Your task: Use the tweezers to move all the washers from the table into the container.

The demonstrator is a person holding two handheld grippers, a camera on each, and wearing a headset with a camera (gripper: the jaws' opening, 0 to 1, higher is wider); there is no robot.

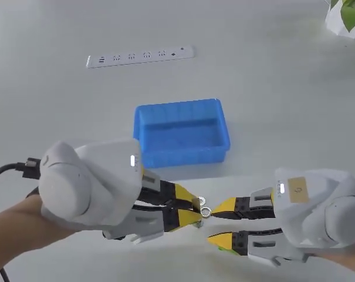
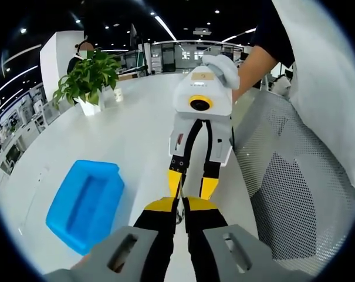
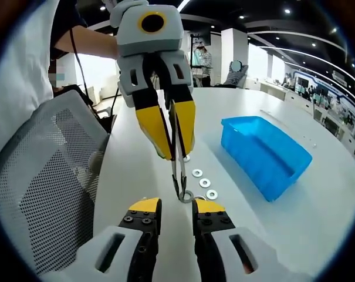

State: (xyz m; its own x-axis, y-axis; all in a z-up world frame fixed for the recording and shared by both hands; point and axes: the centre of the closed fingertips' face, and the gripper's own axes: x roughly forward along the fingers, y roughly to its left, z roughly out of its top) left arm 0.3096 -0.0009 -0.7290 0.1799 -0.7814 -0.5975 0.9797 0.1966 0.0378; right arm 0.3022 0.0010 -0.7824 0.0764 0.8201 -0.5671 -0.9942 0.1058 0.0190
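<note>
My left gripper (image 1: 198, 210) is shut on thin metal tweezers (image 3: 176, 154) that point at the right gripper. The tweezer tips pinch a small silver washer (image 3: 186, 196) (image 1: 205, 212) just above the white table. My right gripper (image 1: 213, 224) faces it with its yellow jaws apart, and the held washer hangs between its fingertips (image 3: 209, 207). Several loose washers (image 3: 205, 183) lie on the table beside the tweezers. The blue container (image 1: 180, 107) (image 3: 271, 170) (image 2: 66, 226) stands beyond both grippers.
A white power strip (image 1: 141, 57) lies far back on the table (image 1: 271, 76). A potted plant (image 1: 347, 14) stands at the far right corner. A grey mesh chair (image 3: 48, 194) sits at the table's near edge, by the person.
</note>
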